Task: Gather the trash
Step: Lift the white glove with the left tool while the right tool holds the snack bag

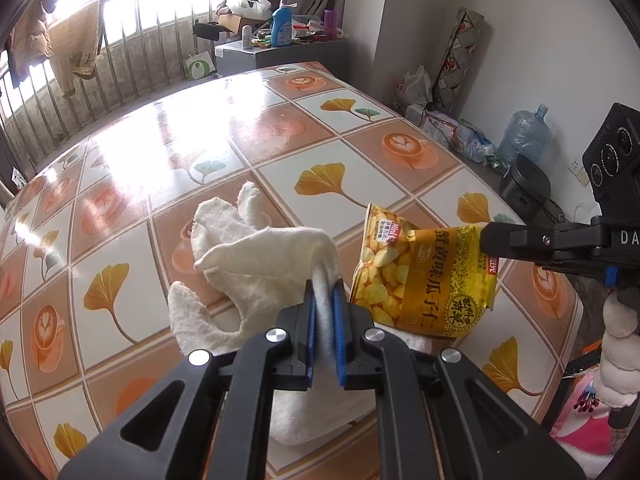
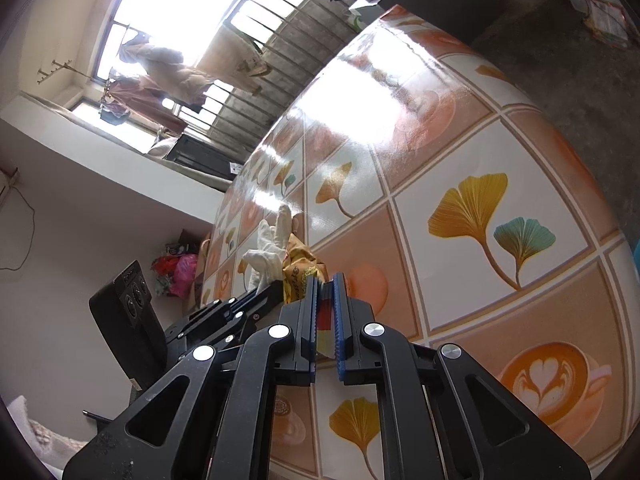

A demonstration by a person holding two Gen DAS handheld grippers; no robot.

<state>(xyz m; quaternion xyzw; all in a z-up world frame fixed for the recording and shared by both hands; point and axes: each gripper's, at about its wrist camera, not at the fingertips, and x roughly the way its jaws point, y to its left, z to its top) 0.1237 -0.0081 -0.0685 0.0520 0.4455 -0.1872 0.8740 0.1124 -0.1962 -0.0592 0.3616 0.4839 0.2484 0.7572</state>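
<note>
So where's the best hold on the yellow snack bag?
Probably its sealed end. The yellow snack bag lies crumpled beside the white cloth on the table, its flat seal sticking out sideways. The right gripper already pinches that seal, approaching from the side away from the cloth.

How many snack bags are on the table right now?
1: the yellow snack bag beside the white cloth, pinched at its edge by the right gripper. The cloth may hide more.

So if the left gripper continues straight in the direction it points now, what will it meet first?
The left gripper is shut on the white cloth, which bunches directly ahead of it. Past the cloth lies only the patterned table, though depth is hard to judge.
</note>
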